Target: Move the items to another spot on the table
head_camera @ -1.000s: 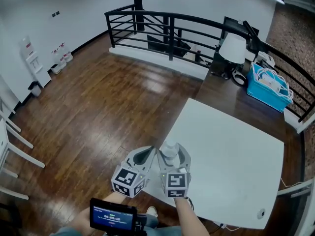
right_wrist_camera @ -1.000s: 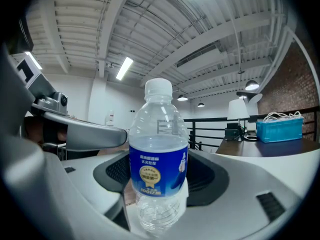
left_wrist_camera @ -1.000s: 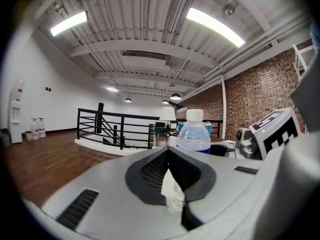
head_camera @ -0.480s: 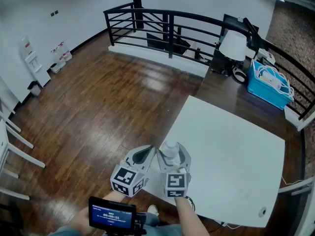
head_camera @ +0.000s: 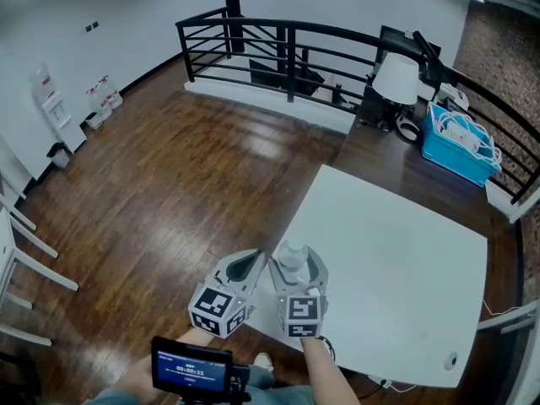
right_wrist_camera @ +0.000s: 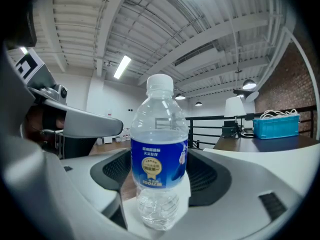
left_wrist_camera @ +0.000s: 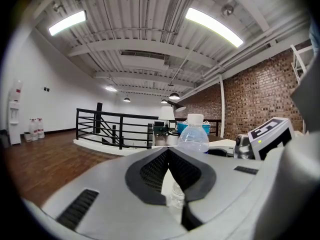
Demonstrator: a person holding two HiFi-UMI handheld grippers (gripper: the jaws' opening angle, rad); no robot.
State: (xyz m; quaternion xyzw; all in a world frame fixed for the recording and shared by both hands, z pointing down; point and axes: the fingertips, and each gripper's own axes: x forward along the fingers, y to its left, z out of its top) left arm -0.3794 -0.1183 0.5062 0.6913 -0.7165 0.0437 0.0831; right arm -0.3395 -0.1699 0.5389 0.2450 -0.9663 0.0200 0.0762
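With the left hand-held gripper [left_wrist_camera: 168, 153] closed, the jaws of the right hand-held gripper [right_wrist_camera: 162, 171] had just been opening, seemingly clear of the water bottle [right_wrist_camera: 159, 149] between them at a corner of the counter [head_camera: 396, 260], where a clumsy withdrawal could have toppled it

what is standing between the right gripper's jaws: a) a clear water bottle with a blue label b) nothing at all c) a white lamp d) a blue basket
A: the right gripper view shows the water bottle, white cap on, upright on the table between the jaws of the right gripper, which have just been opening around it.
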